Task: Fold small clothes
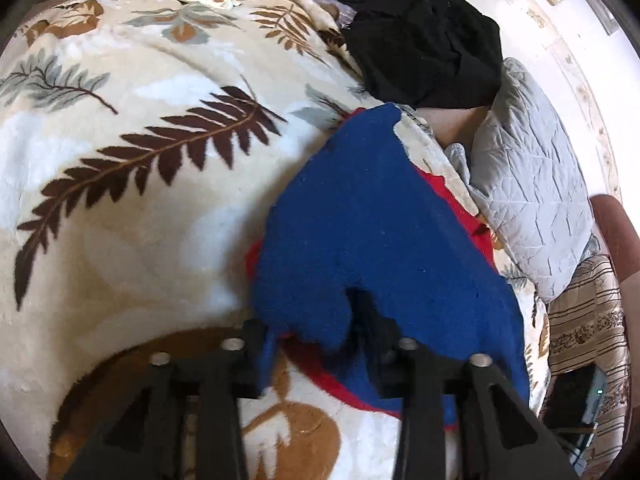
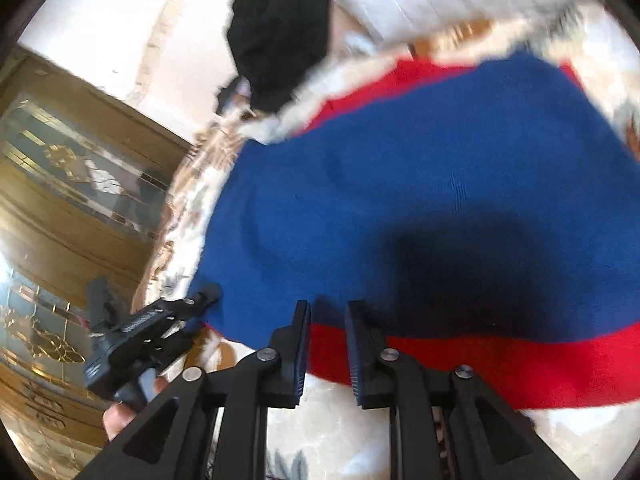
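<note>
My left gripper [image 1: 320, 344] straddles the cloth [image 1: 372, 216] hem, half-open; right gripper [image 2: 328, 344] pinches the hem nearly closed — cloth stretches ahead.

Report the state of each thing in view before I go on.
Garment: blue over red, partly folded, lying on the blanket.
Left gripper: open, blue edge between its fingers.
Right gripper: nearly closed, apparently pinching the garment's red hem.
Black clothes: crumpled heap, unfolded.
Pillow: lying beside the garment, wrinkled.
Blanket: spread out, rumpled.
</note>
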`<act>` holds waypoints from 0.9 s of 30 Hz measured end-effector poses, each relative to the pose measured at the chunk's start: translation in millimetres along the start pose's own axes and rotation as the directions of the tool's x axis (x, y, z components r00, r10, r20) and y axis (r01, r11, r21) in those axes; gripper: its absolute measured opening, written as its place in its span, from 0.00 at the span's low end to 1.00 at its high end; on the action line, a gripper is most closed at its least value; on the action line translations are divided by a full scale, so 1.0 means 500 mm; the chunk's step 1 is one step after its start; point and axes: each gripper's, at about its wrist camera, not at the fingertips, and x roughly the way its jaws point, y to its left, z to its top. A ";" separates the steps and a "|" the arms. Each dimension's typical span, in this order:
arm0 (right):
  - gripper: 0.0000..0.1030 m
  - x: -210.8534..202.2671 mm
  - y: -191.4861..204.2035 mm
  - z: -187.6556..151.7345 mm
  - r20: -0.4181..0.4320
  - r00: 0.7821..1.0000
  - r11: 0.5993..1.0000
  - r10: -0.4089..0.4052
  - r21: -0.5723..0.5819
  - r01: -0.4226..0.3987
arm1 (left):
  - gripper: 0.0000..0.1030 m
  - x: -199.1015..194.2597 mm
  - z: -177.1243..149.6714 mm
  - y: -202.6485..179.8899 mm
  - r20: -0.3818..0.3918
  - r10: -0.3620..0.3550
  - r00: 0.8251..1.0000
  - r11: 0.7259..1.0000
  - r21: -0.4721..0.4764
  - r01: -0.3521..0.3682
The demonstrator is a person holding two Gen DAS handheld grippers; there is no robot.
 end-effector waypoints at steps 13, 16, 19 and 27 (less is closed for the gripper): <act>0.19 -0.017 0.010 0.001 -0.007 1.000 1.000 0.001 0.002 -0.001 | 0.22 -0.008 0.006 -0.055 0.093 -0.001 0.996 0.996 0.086 -0.007; 0.19 -0.071 0.010 0.010 0.055 0.998 0.999 0.032 -0.011 -0.031 | 0.21 -0.034 -0.005 -0.114 0.152 -0.029 0.988 0.977 0.211 -0.003; 0.19 -0.099 -0.022 0.020 0.075 0.996 0.997 0.054 0.054 -0.058 | 0.20 -0.053 -0.023 -0.174 0.189 -0.052 0.981 0.943 0.333 -0.014; 0.23 -0.178 -0.107 0.040 0.162 0.977 0.965 0.136 0.202 -0.168 | 0.19 -0.060 -0.107 -0.313 0.151 -0.131 0.980 0.815 0.579 0.020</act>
